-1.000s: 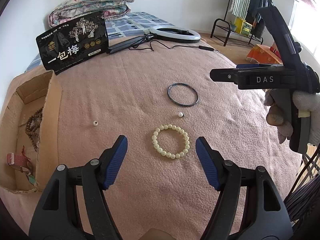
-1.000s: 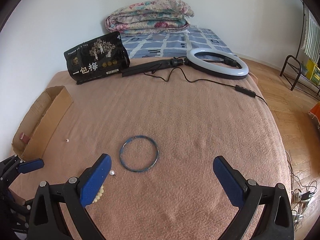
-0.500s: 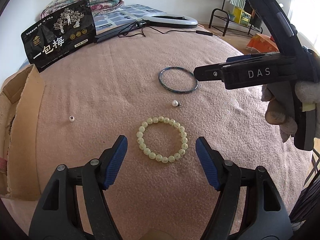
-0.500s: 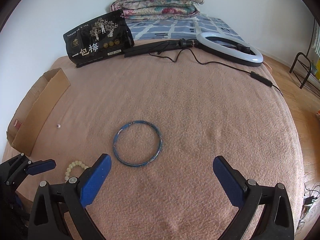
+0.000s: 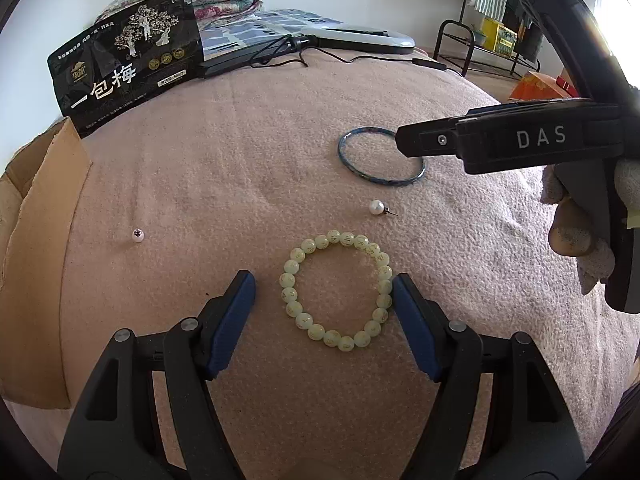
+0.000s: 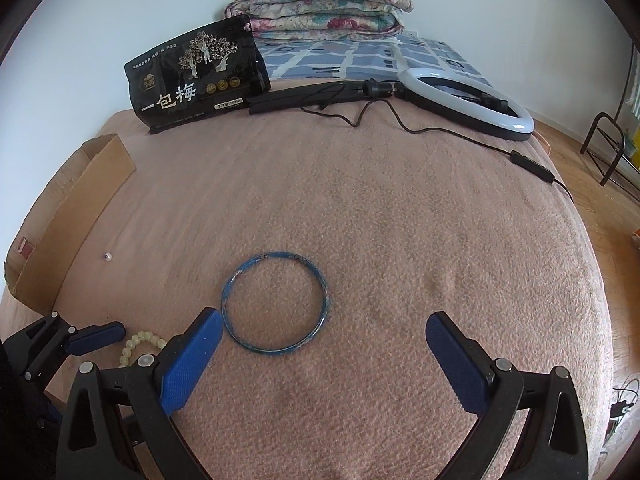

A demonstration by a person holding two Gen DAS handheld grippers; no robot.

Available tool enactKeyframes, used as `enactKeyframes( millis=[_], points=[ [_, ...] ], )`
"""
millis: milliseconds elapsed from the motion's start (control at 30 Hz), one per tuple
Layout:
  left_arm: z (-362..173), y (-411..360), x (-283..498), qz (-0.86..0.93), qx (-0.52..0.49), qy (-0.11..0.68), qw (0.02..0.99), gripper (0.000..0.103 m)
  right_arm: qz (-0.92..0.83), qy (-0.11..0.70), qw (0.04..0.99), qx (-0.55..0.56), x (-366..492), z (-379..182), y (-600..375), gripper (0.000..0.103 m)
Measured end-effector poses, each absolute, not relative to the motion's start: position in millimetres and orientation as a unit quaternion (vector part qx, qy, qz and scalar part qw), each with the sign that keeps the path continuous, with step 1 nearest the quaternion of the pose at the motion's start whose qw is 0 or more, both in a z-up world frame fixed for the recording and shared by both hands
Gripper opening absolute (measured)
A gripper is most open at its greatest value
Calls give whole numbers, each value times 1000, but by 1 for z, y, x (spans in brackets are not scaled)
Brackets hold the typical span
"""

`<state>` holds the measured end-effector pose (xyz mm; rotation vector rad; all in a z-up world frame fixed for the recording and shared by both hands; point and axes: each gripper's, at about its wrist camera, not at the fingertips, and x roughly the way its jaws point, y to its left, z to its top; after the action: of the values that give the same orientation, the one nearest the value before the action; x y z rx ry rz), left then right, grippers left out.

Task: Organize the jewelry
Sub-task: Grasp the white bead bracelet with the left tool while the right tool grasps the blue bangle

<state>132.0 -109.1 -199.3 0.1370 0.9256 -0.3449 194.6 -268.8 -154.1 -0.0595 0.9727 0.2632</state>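
A pale green bead bracelet (image 5: pixel 338 292) lies flat on the pink blanket (image 5: pixel 280 140), between the open blue fingers of my left gripper (image 5: pixel 324 300); the right pad sits at its rim, the left pad stands apart. A blue bangle (image 6: pixel 276 302) lies just ahead of my right gripper (image 6: pixel 324 344), which is wide open, its left pad by the bangle's lower left edge. The bangle (image 5: pixel 380 158) shows partly behind the right gripper's finger in the left wrist view. A pearl stud (image 5: pixel 378 207) and a small bead (image 5: pixel 137 234) lie loose nearby.
A cardboard box (image 5: pixel 36 240) stands at the blanket's left edge. At the far side are a black snack bag (image 6: pixel 196 76), a ring light (image 6: pixel 468 98) with its cable, and a folded quilt (image 6: pixel 320 8). A gloved hand (image 5: pixel 580 240) holds the right gripper.
Both grippers have come down closer to the blanket. The bead bracelet now lies between the left fingers and the bangle sits nearer the right fingers. Both stay open.
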Motion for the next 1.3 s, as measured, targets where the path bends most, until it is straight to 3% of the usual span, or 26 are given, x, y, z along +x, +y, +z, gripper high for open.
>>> enactKeyframes(
  millis=[200,467,733,1033,1167,1300],
  points=[
    [-201,-108,133,-157,85,441,879,73,128,469,873,-31,197,-157,-266,102],
    [-189,-75,137,-163,-6,449,878,73,133,471,872,-34,199,-161,-260,102],
    [-196,-74,141,-137,26,455,879,72,136,478,866,-48,200,-167,-249,102],
    [-200,-83,157,-134,44,457,878,53,128,496,857,-55,207,-179,-240,102],
    [-200,-83,161,-128,53,452,881,33,124,499,855,-62,208,-183,-237,101],
    [-200,-76,164,-119,51,450,883,15,125,499,856,-57,212,-182,-240,91]
  ],
)
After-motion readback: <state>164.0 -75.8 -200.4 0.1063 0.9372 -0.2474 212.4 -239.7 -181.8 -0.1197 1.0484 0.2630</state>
